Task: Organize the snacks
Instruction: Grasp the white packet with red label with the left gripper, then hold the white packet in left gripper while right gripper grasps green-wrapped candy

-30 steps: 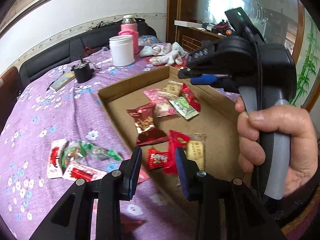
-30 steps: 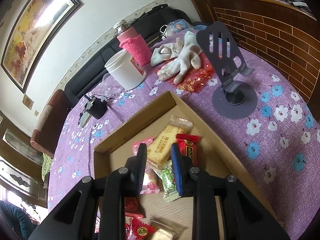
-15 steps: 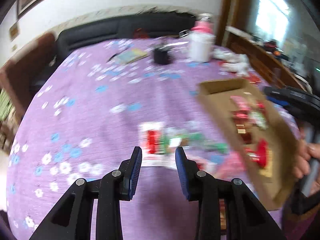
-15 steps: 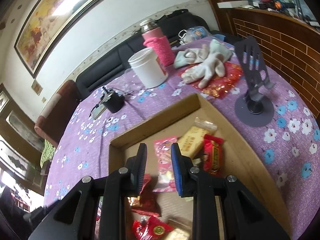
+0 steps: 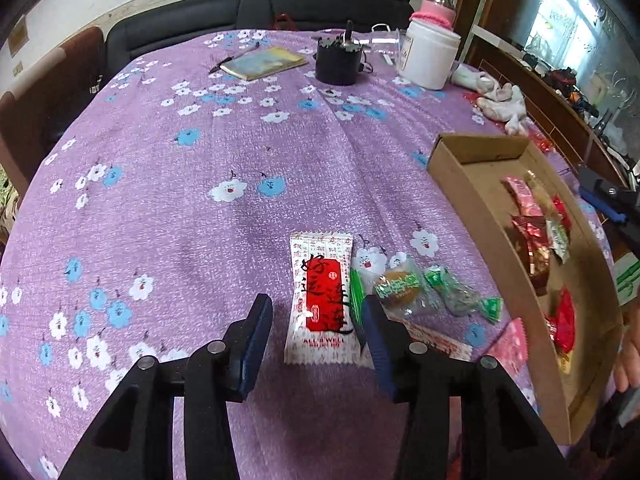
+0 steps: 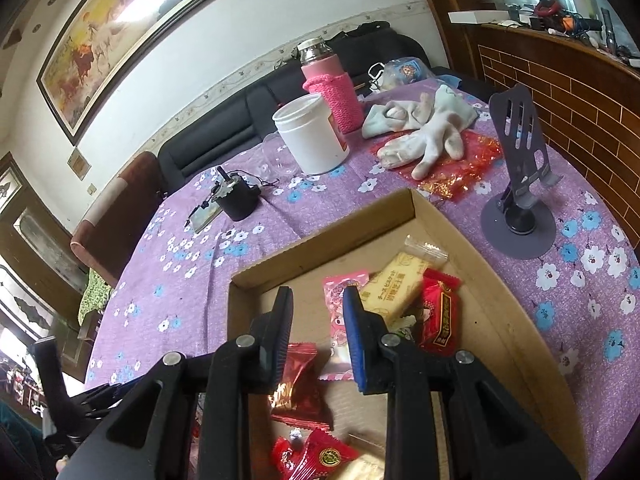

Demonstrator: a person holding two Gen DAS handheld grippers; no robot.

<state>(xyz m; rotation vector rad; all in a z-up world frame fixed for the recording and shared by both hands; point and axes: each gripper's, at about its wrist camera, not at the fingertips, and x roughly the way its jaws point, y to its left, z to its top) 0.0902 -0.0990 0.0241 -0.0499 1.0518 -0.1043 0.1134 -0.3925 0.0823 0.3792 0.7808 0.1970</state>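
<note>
Snacks lay in two places: several sat loose on the purple flowered tablecloth [image 5: 248, 152], and the rest were already gathered in the shallow cardboard box [image 5: 472, 196] to the right, which looked like the place they were being sorted into; the left gripper [image 5: 316, 322] hung low over the loose ones with its jaws spread apart and holding nothing, the white and red packet [image 5: 322, 300] lying lengthwise between them, so I judged it was lined up to close on that packet's long sides; just beside the packet lay a clear-wrapped cake with a green label [image 5: 398, 286] and a green-ended candy [image 5: 460, 292], touching or nearly so, close enough that the inner jaw might catch the cake's wrapper; a pink packet [image 5: 508, 350] lay near the box wall; the right gripper [image 6: 318, 322] hovered over the box with its jaws also apart and empty, above a pink packet [image 6: 342, 312], a yellow biscuit bar [image 6: 394, 286] and red wrappers [image 6: 440, 312], seemingly just waiting there while the other hand worked; the white jar [image 6: 310, 140], pink flask [image 6: 328, 80] and grey phone stand [image 6: 520, 184] stood well apart from the job.
</note>
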